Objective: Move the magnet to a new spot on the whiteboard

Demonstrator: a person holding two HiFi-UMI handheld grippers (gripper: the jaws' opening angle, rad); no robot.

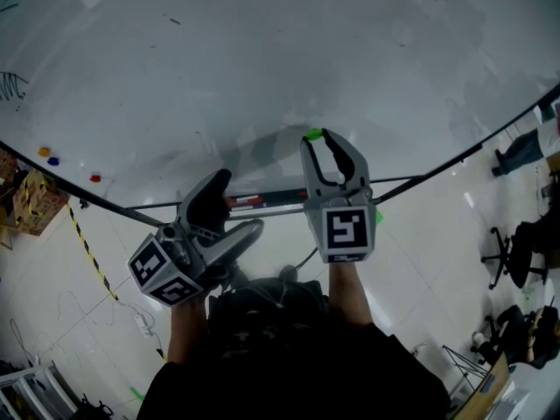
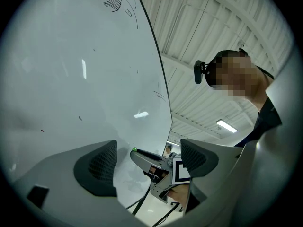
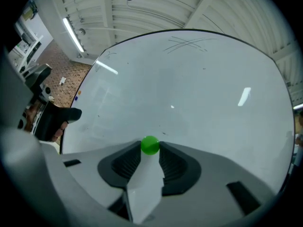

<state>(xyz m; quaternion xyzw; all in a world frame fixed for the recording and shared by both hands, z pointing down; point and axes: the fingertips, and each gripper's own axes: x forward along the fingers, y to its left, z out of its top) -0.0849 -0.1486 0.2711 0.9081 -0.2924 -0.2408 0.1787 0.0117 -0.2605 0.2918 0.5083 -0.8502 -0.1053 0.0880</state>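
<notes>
Two jaws of your right gripper (image 3: 150, 148) pinch the green magnet (image 3: 150, 145) at their tips, at the whiteboard (image 1: 262, 59). Your left gripper (image 1: 241, 201) gapes wide, empty.

Pale glossy floor (image 1: 429, 269); office chair (image 1: 500, 256); ceiling strip light (image 2: 226, 125).

Green magnet (image 1: 312, 134): the head view shows only a sliver past the right gripper (image 1: 320, 140) tips. It's clamped, but I can't tell if it touches the whiteboard (image 1: 262, 59). Board's top edge and upper corners are cut off. Small magnets (image 1: 53, 160) near the lower-left edge: shape too small to tell. Tray items (image 1: 262, 201) at the lower edge are partly behind the left gripper (image 1: 238, 204), unidentifiable. Scribbles (image 2: 112, 1) are unreadable.
</notes>
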